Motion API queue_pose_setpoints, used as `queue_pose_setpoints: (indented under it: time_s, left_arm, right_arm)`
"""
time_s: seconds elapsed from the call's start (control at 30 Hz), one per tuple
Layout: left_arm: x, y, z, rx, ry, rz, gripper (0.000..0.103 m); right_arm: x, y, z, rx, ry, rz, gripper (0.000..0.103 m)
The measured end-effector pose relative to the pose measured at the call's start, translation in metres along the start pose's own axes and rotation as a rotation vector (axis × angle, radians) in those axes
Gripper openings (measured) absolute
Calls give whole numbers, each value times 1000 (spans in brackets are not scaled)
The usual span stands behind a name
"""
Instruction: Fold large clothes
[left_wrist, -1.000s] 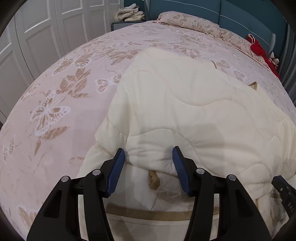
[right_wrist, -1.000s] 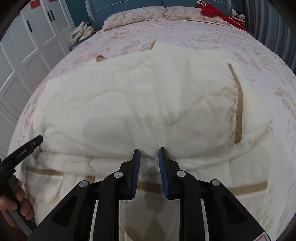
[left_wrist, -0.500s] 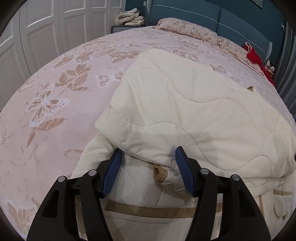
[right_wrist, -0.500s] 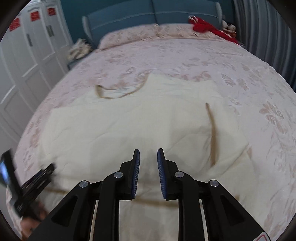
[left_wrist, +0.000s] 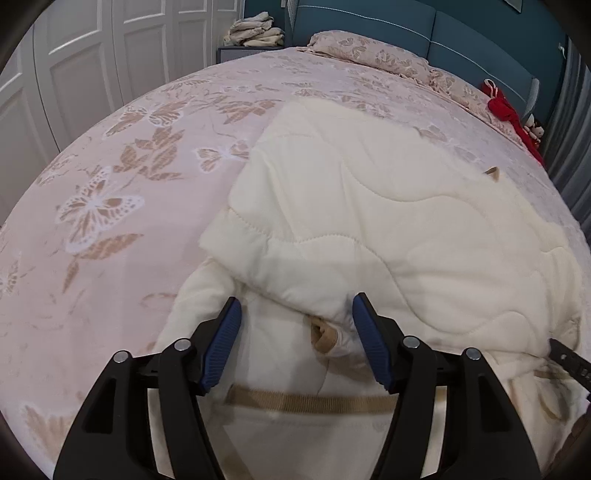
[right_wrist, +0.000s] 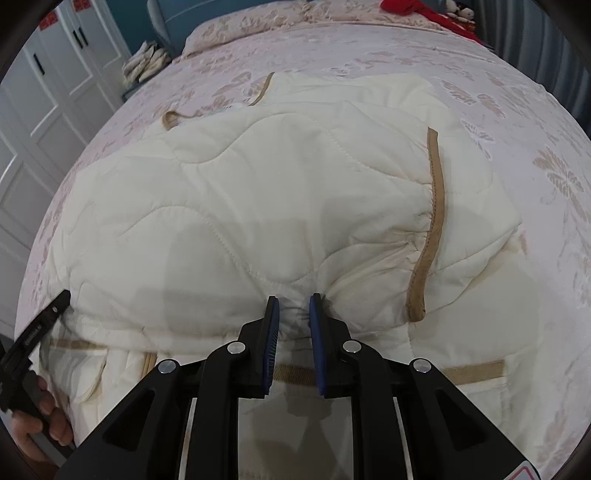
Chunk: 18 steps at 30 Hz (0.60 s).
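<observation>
On bed | jacket lengthwise toward headboard | left jaws released | right jaws pinching jacket

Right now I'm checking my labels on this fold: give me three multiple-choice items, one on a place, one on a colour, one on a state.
1. The red cloth lies: A by the headboard, B on the jacket, C by the wardrobe.
2. The jacket trim is: A blue, B tan, C black.
3. The left gripper is: A clamped on fabric, B open, C out of view.

A: the red shows at the bed's far end. B: the strip is tan. B: its fingers stand wide apart, pressing nothing.
</observation>
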<state>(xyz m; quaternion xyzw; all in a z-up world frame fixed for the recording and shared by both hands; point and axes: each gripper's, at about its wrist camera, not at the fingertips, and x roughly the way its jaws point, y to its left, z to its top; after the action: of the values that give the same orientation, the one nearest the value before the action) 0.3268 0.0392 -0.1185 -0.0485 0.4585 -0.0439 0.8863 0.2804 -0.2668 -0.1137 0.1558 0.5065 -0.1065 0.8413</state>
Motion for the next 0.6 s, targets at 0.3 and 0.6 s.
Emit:
queue_pose_setpoints:
  time_s: [0.3,0.6]
  left_arm:
    - [-37,5,100,-15,-100,-79,63]
    - [72,-4,182,-118,5,-8,65]
  right_arm:
    - [-55,24,49,-46,-117,87,22]
    - [25,124,164,-102,-115,287,31]
